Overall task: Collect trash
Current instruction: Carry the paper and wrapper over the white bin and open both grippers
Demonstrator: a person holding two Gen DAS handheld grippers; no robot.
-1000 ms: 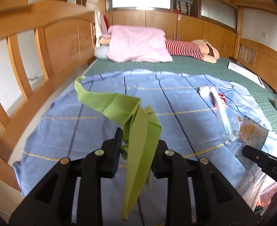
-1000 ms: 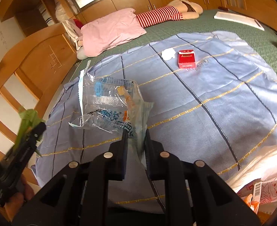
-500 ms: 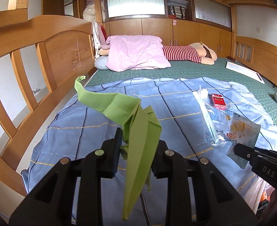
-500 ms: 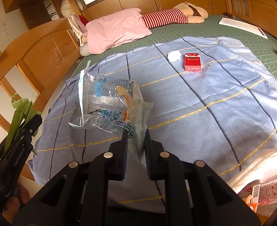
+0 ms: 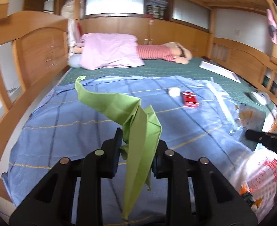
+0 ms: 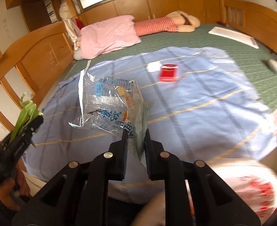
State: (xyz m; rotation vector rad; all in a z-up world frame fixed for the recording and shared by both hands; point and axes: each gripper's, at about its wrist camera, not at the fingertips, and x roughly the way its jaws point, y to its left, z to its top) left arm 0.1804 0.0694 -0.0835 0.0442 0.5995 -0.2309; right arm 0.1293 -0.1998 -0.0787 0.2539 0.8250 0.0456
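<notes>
Left gripper [image 5: 137,157]: jaws closed most of the way onto a folded green paper sheet [image 5: 138,124], held clear above the bed; one long strip curls up and away, another hangs below the fingers.
Right gripper [image 6: 135,146]: jaws nearly together, pinching a crumpled clear plastic wrapper with blue print [image 6: 108,103], lifted off the cloth.
Bed surface: a blue checked cloth with yellow lines [image 6: 204,113] spread over a green mat.
Still lying there: a flat red cardboard packet [image 6: 168,73] and, just beside it, a small white crumpled wad [image 6: 153,67], both well beyond the grippers.
Collection point: a white plastic bag with red print [image 6: 251,186] sits at the near right edge; some waste appears to be inside.
Progress: two pieces in hand but not yet dropped; judging by this, roughly half the visible litter remains.
</notes>
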